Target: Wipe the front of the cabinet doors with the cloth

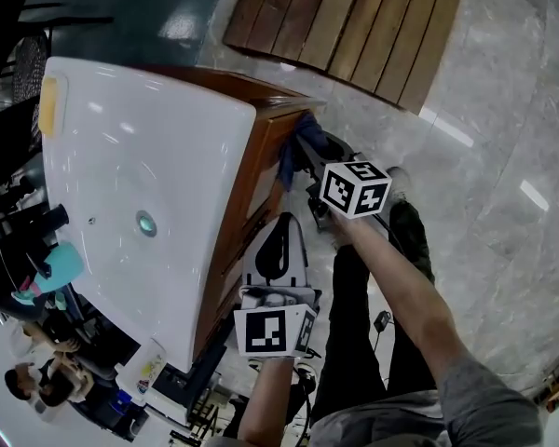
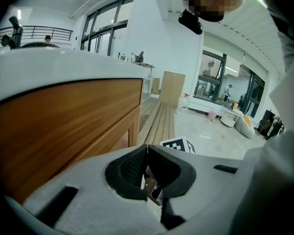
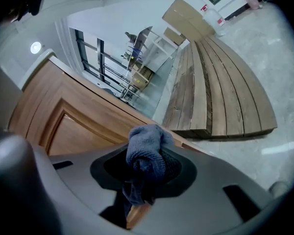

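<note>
A brown wooden cabinet (image 1: 261, 170) stands under a white washbasin top (image 1: 140, 175). My right gripper (image 1: 303, 147) is shut on a blue cloth (image 1: 293, 147), which lies against the upper far part of the cabinet front. In the right gripper view the bunched cloth (image 3: 147, 155) fills the jaws, with the panelled cabinet door (image 3: 73, 131) to the left. My left gripper (image 1: 278, 250) hangs lower, close to the cabinet front, its jaws shut and empty. The left gripper view shows its pads (image 2: 137, 168) pressed together beside the wooden cabinet front (image 2: 63, 126).
A slatted wooden platform (image 1: 354, 26) lies on the pale marble floor (image 1: 503, 156) beyond the cabinet. The person's legs and dark shoes (image 1: 405, 226) stand right of the cabinet. Bottles and a teal object (image 1: 56, 264) sit at the left of the basin.
</note>
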Tool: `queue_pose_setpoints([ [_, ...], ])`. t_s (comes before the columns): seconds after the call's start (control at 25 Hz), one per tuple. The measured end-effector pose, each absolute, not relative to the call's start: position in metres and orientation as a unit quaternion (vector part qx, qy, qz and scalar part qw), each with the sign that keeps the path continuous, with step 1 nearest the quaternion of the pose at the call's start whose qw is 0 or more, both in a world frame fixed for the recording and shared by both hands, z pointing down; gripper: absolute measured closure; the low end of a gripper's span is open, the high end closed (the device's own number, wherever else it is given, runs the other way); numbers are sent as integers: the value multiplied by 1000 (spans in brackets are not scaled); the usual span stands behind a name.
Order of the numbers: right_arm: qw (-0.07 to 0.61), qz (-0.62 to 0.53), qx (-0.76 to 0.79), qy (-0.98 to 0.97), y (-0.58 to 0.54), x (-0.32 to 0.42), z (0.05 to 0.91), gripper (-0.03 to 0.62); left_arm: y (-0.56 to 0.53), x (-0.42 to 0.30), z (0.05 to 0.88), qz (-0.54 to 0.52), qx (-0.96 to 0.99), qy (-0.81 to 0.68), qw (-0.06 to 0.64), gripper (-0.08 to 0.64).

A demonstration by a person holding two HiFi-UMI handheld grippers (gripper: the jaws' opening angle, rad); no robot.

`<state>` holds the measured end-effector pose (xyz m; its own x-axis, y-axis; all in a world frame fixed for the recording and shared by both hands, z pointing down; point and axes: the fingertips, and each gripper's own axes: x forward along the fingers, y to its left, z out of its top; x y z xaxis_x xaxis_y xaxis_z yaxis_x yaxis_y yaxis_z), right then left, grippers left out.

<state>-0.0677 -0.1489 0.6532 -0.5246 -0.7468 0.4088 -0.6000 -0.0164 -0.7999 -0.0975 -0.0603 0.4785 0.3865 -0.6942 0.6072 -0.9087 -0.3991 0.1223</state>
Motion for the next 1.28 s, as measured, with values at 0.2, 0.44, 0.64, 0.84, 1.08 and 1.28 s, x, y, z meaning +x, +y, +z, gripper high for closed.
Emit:
queue_pose_setpoints([
  [0.2,50,-531,-482,695,-148,-68,682,474,-57,-107,500,251,788,-511,234,546],
  [0.44,32,-536,-483,692,-148,-67,709,474,-59,-116,534,270,778,-515,238,549],
  [0.64,27,-529,-492,691,-148,-66,721,474,-62,-119,552,275,773,-516,245,549],
  [0.84,16,-538,-492,684,-148,-64,732,474,-60,-119,558,277,773,-515,248,551],
  [1.08,-7,-546,-489,680,-144,-61,742,476,-54,-118,555,270,769,-522,251,551],
  [1.28,5,-541,-490,683,-132,-53,730,475,-46,-119,545,264,772,-525,244,551],
])
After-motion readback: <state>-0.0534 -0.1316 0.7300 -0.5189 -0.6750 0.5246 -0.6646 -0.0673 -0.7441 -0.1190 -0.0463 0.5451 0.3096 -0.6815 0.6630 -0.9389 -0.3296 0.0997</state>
